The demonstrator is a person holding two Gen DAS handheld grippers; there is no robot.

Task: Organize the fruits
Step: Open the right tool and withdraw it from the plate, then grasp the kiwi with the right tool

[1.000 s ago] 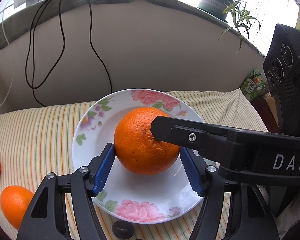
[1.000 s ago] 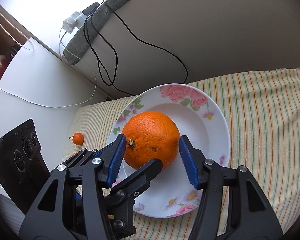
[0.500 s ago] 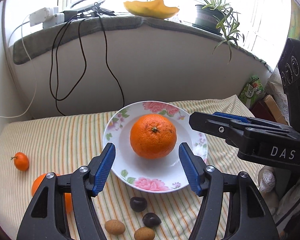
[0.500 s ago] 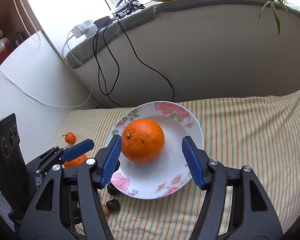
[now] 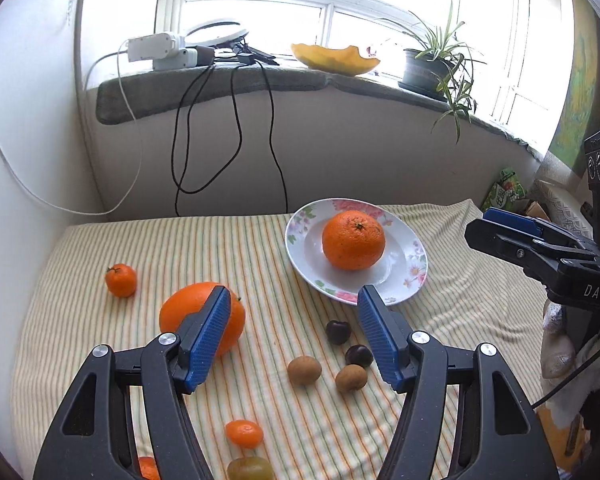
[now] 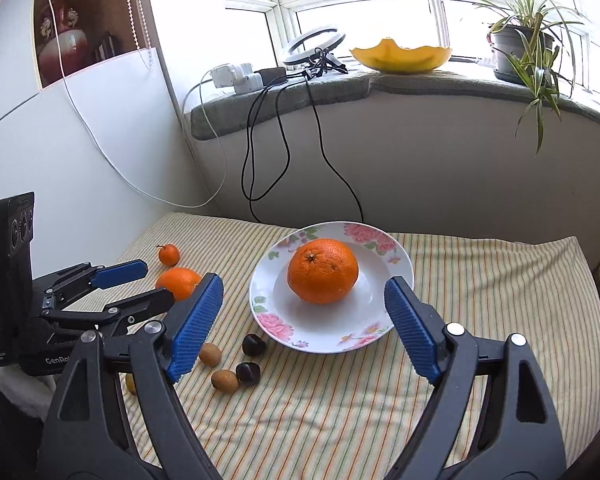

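A large orange (image 5: 353, 245) (image 6: 323, 271) sits alone on a white flowered plate (image 5: 408, 270) (image 6: 388, 312) on the striped cloth. My left gripper (image 5: 294, 322) (image 6: 140, 284) is open and empty, above the cloth in front of the plate. My right gripper (image 6: 300, 312) (image 5: 500, 222) is open and empty, back from the plate. A second orange (image 5: 188, 312) (image 6: 178, 282) lies left of the plate, partly behind my left finger. Loose on the cloth lie a small tangerine (image 5: 120, 279) (image 6: 168, 255), two dark chestnut-like fruits (image 5: 338, 332) (image 6: 254, 345) and two brown ones (image 5: 304, 370) (image 6: 210, 354).
More small fruit lies near the front edge: an orange one (image 5: 244, 433) and a greenish one (image 5: 250, 468). A white wall (image 5: 28, 184) bounds the cloth on the left. The window ledge (image 5: 228, 84) behind carries cables, a yellow bowl and a potted plant.
Both grippers have let go of the large orange and pulled back and up from the plate. The left one has swung left, bringing the loose fruit into view.
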